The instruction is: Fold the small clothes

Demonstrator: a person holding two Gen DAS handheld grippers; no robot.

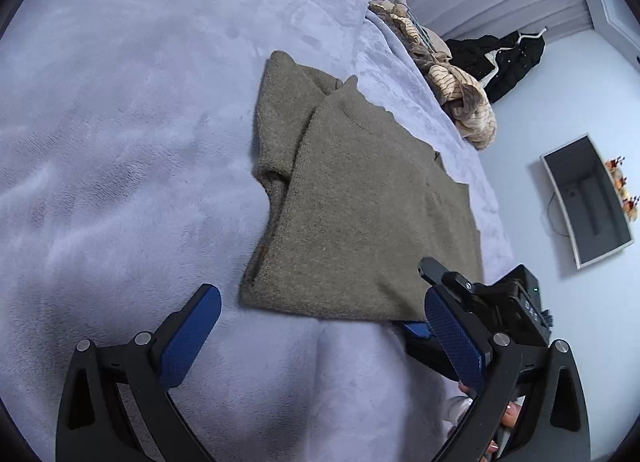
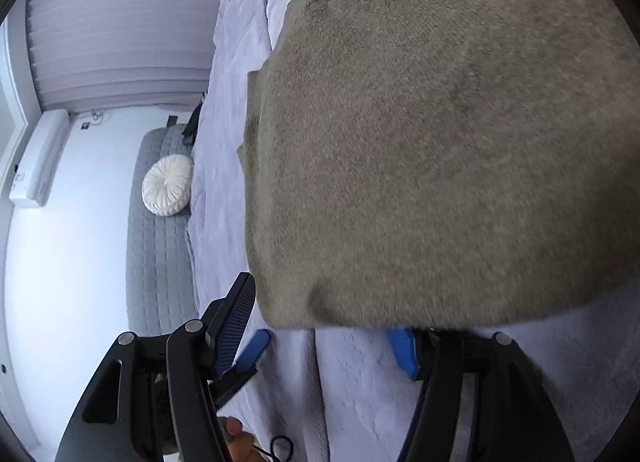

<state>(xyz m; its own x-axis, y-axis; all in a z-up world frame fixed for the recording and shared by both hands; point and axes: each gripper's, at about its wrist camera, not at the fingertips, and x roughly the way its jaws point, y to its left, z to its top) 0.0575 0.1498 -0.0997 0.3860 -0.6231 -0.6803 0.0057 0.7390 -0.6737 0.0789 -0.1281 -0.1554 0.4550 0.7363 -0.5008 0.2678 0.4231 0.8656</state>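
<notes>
A partly folded olive-grey knitted sweater (image 1: pixel 360 198) lies on a bed covered with a pale lilac fleece blanket (image 1: pixel 120 122). It sits near the bed's side edge, one sleeve folded in across the body, its lower hem towards both cameras.

Left tool (image 1: pixel 320 338): its jaws stand wide apart and hold nothing. The blue-padded left finger (image 1: pixel 192 334) hangs over bare blanket just short of the sweater's hem; the right finger (image 1: pixel 452 334) sits at the hem's corner by the bed edge. Contact with the fabric cannot be confirmed.

Right tool (image 2: pixel 332 318): seen from its own camera, it is up against the sweater's (image 2: pixel 440 142) near hem, which fills most of that view and is blurred. Its jaws are parted. The left finger (image 2: pixel 236 322) stands clear at the hem's corner; the right finger (image 2: pixel 404 350) is partly hidden under the overhanging hem. Neither pad is seen pressing on the cloth, so no grip is shown. In the left wrist view this tool's black body (image 1: pixel 500 302) lies directly behind the left tool's right finger.

A person's fingers (image 2: pixel 240 442) show at the lower edge.

Other items: a heap of striped beige clothing (image 1: pixel 460 98) on the bed's far edge, a black garment (image 1: pixel 508 58) on the floor, and a round white cushion (image 2: pixel 168 184) on a grey quilted mat (image 2: pixel 158 254).
</notes>
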